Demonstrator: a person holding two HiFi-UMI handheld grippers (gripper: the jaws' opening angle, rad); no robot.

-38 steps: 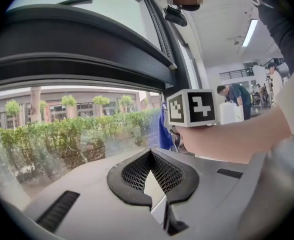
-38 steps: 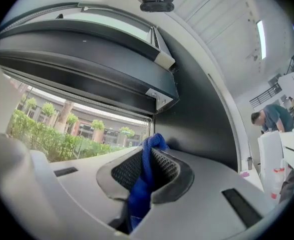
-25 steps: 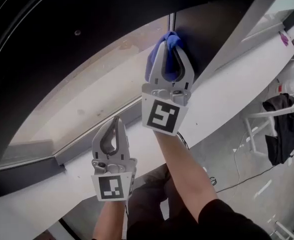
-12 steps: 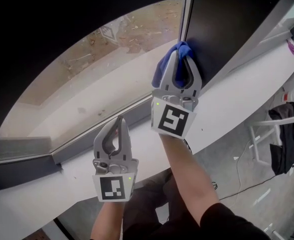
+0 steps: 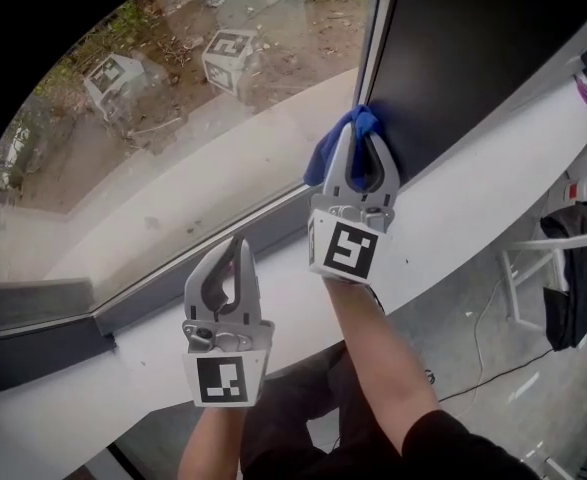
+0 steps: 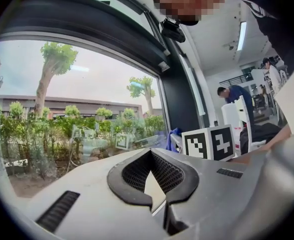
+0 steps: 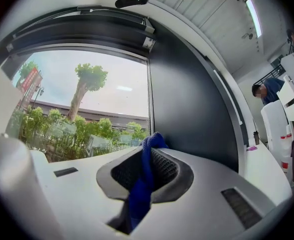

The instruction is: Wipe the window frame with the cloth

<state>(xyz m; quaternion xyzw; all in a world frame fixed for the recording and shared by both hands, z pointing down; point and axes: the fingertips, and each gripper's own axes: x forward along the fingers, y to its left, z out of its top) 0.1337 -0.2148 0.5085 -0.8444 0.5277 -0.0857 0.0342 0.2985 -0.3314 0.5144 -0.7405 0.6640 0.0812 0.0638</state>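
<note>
Right gripper [image 5: 359, 138] is clamping the blue cloth [image 5: 325, 160] against the upright window frame [image 5: 375, 38], low down; frame is running upward beyond the jaws; left gripper [image 5: 235, 246] is idling, jaws together, empty.

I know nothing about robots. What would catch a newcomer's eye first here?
A bright blue cloth, pinched in the right gripper, is held against the dark window frame near its bottom corner. The left gripper hangs shut and empty over the white sill. The glass mirrors both marker cubes, upper left.
</note>
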